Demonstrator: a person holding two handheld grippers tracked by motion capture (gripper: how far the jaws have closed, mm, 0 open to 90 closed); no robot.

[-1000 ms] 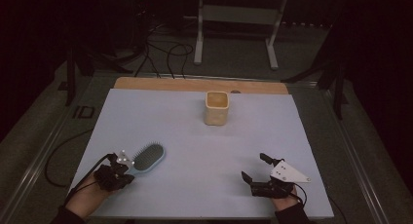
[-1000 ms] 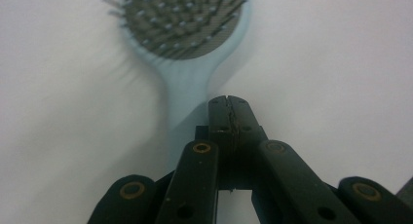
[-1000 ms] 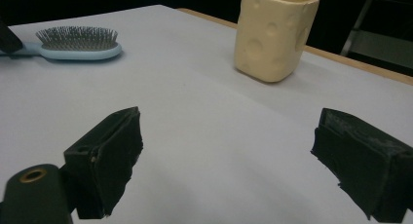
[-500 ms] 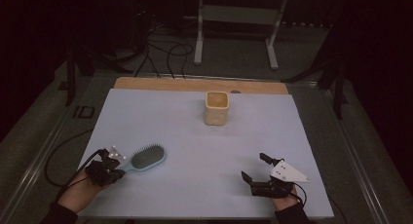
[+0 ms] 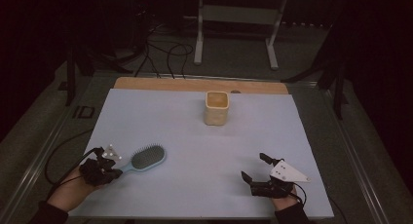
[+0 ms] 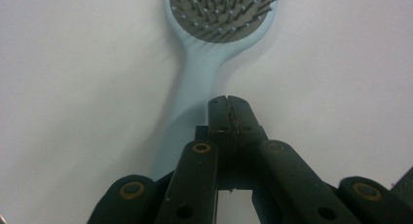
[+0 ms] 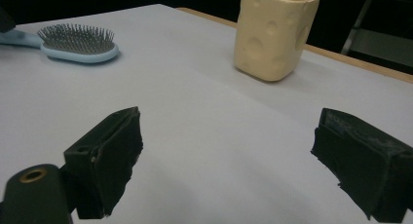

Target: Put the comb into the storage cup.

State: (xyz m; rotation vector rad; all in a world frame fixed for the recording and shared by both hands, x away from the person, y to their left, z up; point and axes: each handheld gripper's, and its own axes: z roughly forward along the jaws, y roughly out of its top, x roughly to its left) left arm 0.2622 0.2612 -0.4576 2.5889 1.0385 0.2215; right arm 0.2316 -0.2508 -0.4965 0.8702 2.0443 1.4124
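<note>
Hairbrush (image 5: 144, 158): pale blue plastic, oval head with a dark grey pad of ball-tipped bristles facing up, slim handle. Lies flat on the white table cover (image 5: 195, 136), near-left part of the table, head pointing toward the middle, handle toward the person's left hand.

Left gripper (image 5: 108, 166): low over the cover at the handle's end, held in the left hand (image 5: 80, 187), forearm in from the bottom-left. In the left gripper view its jaws are clenched together, tips meeting with no gap, nothing between them. The handle (image 6: 187, 97) runs beside and under the closed tips, slightly to their left (touching or just above it, cannot tell).

Right gripper (image 5: 258, 169): near-right part of the table, low over the cover, well apart from the brush, grey three-cornered plate on top. Jaws released, spread wide. In the right gripper view bare cover lies between the two black pads (image 7: 109, 151).

Around: a cream-yellow cup (image 5: 216, 107) with dimpled sides, squarish mouth, upright at the far middle of the cover, well apart from both grippers. A wooden table edge (image 5: 160, 84) shows beyond the cover. Cables and a metal stand's legs (image 5: 234, 34) on the dark floor behind. The stretch of cover between brush and cup is bare.
</note>
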